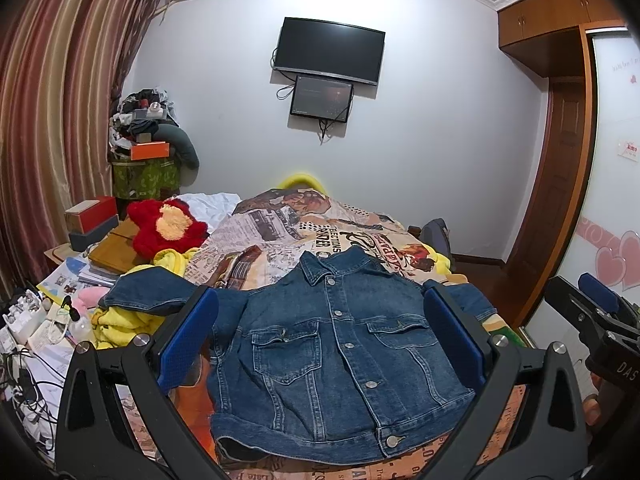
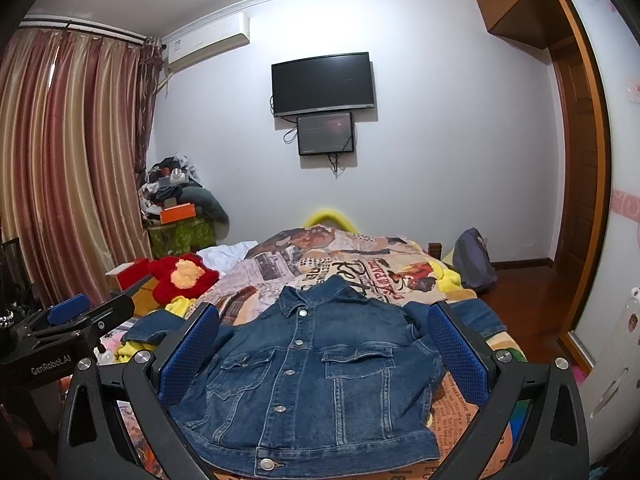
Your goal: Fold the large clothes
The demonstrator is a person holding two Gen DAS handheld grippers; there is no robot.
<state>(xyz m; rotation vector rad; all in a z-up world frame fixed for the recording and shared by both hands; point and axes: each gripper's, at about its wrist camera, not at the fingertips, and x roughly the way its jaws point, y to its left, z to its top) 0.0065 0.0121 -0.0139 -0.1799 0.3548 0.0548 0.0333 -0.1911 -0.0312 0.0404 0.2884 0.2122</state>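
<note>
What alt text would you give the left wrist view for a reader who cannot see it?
A buttoned denim jacket lies front-up, sleeves out, on a newspaper-print bedspread, framed by the open left gripper hovering above. The right gripper shows at the right edge; a red plush toy sits beyond the jacket's left sleeve.

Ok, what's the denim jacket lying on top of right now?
The denim jacket lies flat, front up and buttoned, on a newspaper-print bedspread. A yellow blanket shows beside its left sleeve. Whatever lies directly beneath the jacket's body is covered, so I can't tell.
</note>
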